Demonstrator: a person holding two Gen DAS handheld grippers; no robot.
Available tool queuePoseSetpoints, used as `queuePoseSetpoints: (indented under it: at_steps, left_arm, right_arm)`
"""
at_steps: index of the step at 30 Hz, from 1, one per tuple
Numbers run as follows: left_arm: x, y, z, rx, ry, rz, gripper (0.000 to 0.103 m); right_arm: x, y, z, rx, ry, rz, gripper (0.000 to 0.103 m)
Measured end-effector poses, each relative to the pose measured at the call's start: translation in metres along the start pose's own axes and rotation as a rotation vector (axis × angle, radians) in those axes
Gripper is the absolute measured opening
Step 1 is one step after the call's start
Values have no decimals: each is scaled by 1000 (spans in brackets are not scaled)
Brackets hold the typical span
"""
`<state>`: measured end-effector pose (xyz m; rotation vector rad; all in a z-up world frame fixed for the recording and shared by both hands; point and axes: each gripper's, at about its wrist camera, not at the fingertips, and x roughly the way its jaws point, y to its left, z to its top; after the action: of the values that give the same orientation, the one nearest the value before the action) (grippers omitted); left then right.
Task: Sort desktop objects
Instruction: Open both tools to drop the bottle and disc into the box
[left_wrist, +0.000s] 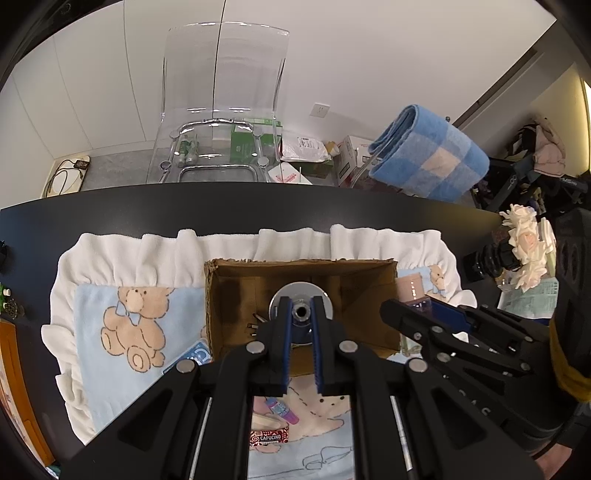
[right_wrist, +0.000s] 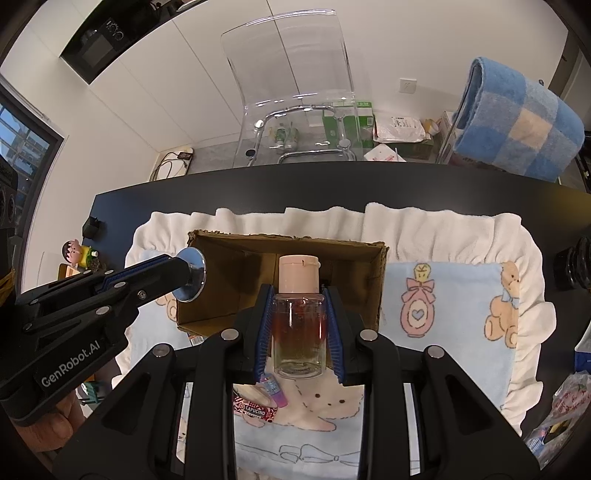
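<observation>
My left gripper is closed down narrow on a shiny metal disc, its blue pads pinching the small hub at the disc's middle, and the disc hangs over the open cardboard box just ahead of my fingers. A few small dark bits lie on the box floor, left of the disc; I cannot tell what they are. My right gripper is spread about as wide as a small clear bottle and clamps it by the sides, both blue pads pressed flat against the plastic. The bottle stands upright between them, with a pale pink cap on top and a reddish liquid that fades to yellow lower down. It sits just short of the box's near edge, the cap rising in front of the box opening. From the right wrist view, my left gripper comes in from the left with the disc at the box's left corner. Below and behind my fingers, a little pink and purple tube and a red sachet marked CAPUCINO lie touching on the teddy bear blanket, which covers the dark table under the box.
</observation>
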<state>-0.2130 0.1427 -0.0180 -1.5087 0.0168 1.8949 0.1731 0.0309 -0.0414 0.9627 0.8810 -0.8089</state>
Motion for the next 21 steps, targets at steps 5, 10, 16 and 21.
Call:
queuePoseSetpoints:
  at_steps: [5,10,16,21]
  left_arm:
    - [1,2,1,-2,4,-4,10]
    - [2,2,0,13,17,3,10]
    - [-6,4,-2,38,-1,53,59]
    - [-18,17,-6,15,-28,98,103]
  right_arm:
    - [1,3,0,-4,3,2,28]
    - [-2,4,-1,-1,-6,-14,29]
    - [-13,-2,-4,17,-28,-31,50]
    - [-35,-19,-8,88,-66,-48,90]
